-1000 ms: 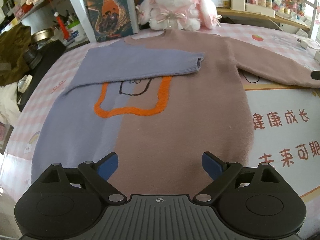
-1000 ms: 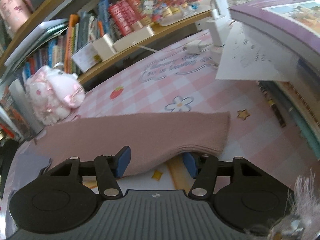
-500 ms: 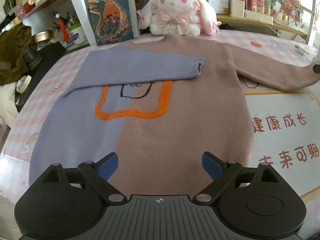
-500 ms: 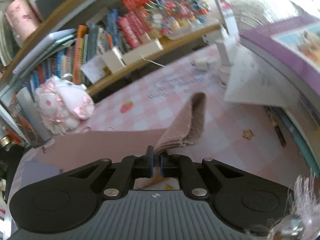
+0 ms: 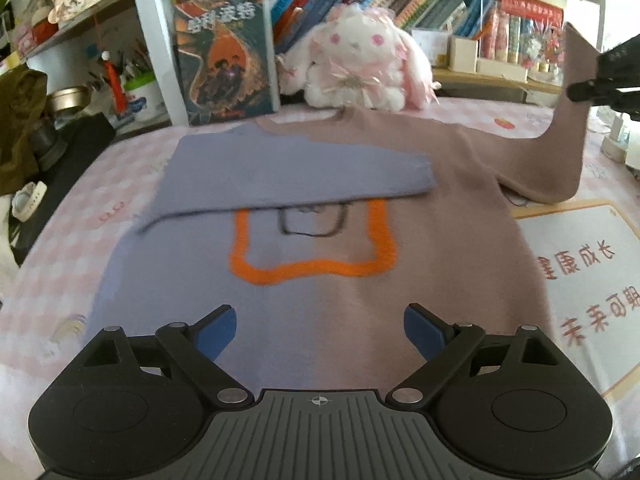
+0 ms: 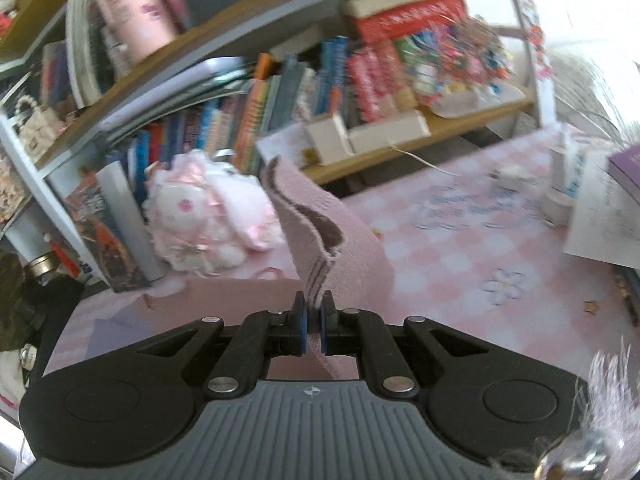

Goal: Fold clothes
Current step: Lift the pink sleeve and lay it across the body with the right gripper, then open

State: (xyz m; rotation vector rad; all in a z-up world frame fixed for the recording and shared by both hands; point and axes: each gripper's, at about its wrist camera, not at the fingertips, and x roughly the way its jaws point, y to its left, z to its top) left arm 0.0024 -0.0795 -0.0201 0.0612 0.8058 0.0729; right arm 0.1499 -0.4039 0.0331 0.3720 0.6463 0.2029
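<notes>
A sweater (image 5: 400, 216), lilac on its left half and dusty pink on its right, lies flat on the table with an orange outline on its chest. Its lilac sleeve (image 5: 288, 176) lies folded across the chest. My left gripper (image 5: 320, 330) is open and empty above the hem. My right gripper (image 6: 313, 322) is shut on the cuff of the pink sleeve (image 6: 320, 236) and holds it up off the table. In the left wrist view the raised pink sleeve (image 5: 568, 132) hangs from the right gripper at the far right.
A plush rabbit (image 5: 360, 68) and an upright book (image 5: 226, 52) stand behind the collar under the bookshelves. A printed mat (image 5: 588, 264) lies right of the sweater. Dark clutter (image 5: 24, 128) sits at the left edge. A purple book (image 6: 624, 168) and papers lie at the right.
My right gripper closed on the pink sleeve's cuff and lifted it off the table, up and toward the sweater's body. My left gripper stayed open above the hem.
</notes>
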